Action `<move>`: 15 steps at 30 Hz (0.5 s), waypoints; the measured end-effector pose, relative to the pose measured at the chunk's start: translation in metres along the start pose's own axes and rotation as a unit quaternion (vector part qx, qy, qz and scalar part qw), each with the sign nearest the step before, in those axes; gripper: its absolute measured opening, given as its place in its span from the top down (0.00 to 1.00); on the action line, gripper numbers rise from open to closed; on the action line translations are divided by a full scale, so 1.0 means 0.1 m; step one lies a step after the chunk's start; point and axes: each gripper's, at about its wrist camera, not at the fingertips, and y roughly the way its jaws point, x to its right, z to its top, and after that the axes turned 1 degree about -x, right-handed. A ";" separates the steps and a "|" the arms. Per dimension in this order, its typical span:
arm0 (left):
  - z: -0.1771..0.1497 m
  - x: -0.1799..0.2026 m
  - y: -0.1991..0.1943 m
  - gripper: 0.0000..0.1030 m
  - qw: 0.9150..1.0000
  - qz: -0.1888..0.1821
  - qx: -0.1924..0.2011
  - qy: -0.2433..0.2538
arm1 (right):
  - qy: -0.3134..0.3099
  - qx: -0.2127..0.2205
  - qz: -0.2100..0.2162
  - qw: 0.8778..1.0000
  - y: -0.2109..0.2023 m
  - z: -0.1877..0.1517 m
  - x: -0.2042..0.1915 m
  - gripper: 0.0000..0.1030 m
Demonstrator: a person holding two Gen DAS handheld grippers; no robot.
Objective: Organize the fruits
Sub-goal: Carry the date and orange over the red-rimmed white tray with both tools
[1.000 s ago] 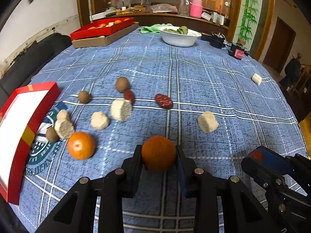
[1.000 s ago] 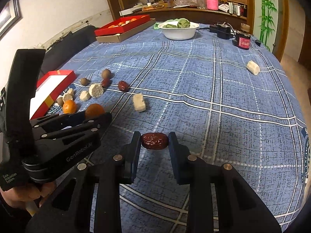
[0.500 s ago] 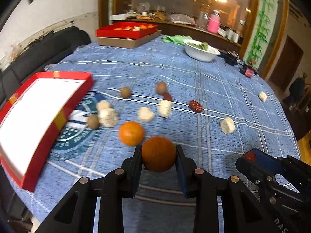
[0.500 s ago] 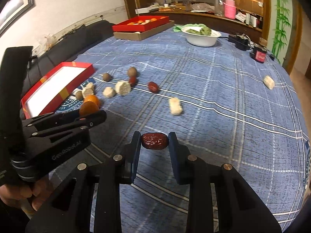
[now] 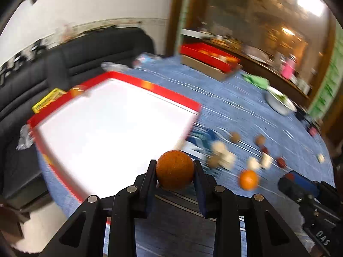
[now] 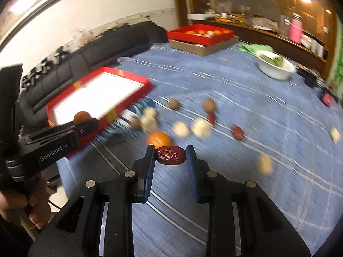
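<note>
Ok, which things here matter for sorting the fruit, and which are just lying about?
In play: brown fruit in left jaws; red date in right jaws; red tray; loose orange.
Lying about: white bowl; pink bottle; sofa.

Blue plaid cloth (image 6: 246,98), red/white tray (image 5: 111,128)

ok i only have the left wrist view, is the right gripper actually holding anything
observer: yes, the right gripper is shut on a dark red date, lifted off the cloth.
operator: where does my left one look from there
observer: the left gripper holds its round brown fruit at the near rim of the white-lined red tray.
operator: whats in the far red box
observer: the far red box holds orange fruits and pale pieces.
</note>
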 end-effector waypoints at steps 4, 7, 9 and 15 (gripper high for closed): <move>0.11 -0.37 0.05 0.70 0.999 0.029 0.005 -0.031 | -0.030 0.014 0.037 0.999 0.22 0.26 -0.30 0.73; 0.18 -0.57 0.09 0.70 0.998 0.049 0.009 -0.047 | -0.038 0.018 0.051 0.998 0.43 0.44 -0.47 0.73; 0.21 -0.68 0.09 0.70 0.997 0.060 0.013 -0.052 | -0.038 0.021 0.057 0.997 0.55 0.55 -0.57 0.73; 0.27 -0.84 0.11 0.70 0.995 0.080 0.020 -0.062 | -0.063 0.015 0.076 0.995 0.90 0.85 -0.96 0.73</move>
